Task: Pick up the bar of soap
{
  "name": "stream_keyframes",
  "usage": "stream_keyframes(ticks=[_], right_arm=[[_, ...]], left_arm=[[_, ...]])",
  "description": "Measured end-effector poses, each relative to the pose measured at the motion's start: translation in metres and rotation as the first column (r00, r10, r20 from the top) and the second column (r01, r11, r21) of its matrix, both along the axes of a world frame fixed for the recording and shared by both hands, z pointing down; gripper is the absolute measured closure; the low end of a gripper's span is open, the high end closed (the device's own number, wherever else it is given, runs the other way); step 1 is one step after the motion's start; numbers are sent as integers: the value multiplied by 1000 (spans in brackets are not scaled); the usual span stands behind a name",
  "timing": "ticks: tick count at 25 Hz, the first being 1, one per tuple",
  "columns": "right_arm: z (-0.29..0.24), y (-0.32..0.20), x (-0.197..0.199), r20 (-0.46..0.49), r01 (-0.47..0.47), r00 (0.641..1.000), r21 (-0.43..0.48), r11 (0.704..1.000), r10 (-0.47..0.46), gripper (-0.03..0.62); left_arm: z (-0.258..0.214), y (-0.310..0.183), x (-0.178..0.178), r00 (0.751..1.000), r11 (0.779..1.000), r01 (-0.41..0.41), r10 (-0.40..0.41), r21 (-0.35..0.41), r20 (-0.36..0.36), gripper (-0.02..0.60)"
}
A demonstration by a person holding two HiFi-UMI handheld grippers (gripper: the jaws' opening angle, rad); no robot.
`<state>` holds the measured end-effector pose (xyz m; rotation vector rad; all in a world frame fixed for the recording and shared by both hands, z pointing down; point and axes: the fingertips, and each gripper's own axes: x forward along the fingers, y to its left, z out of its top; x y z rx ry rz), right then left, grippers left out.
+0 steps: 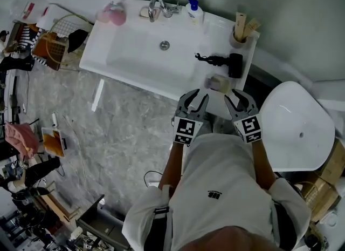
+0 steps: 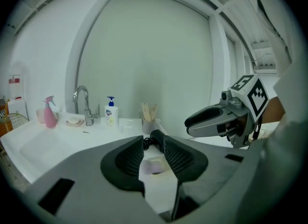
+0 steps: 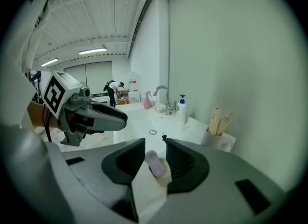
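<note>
The bar of soap [image 1: 218, 82] lies flat on a cream dish [image 3: 163, 177] at the right end of the white desk [image 1: 124, 45], right of centre in the head view, just in front of a black hair dryer [image 1: 228, 61]. From above its long axis runs roughly left to right across the frame, along the desk's near edge. In the right gripper view the same axis slants from upper left down to lower right, with the far end turned towards the basin. In the left gripper view it lies more crosswise.

It is a pale lilac-pink block with rounded corners and a smooth matt face; I cannot make out any stamp on it.

My left tool [image 1: 197, 94] hangs just below the soap in the head view, pressed together and holding nothing. My right tool [image 1: 237, 97] sits beside it to the right, also pressed together and empty. In each gripper view the soap shows in the gap beyond the pads, apart from them.

A cup [image 1: 237, 38] of wooden sticks stands at the desk's far right corner.
</note>
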<state>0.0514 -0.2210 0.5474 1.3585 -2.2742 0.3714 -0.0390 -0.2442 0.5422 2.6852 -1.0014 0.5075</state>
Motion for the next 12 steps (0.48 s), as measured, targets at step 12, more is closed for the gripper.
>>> stream_keyframes(ticks=[12], right_arm=[[38, -6, 14, -7, 9, 1000, -79, 997, -10, 447]], left_arm=[[64, -21, 15, 999, 985, 37, -33, -171, 26, 436]])
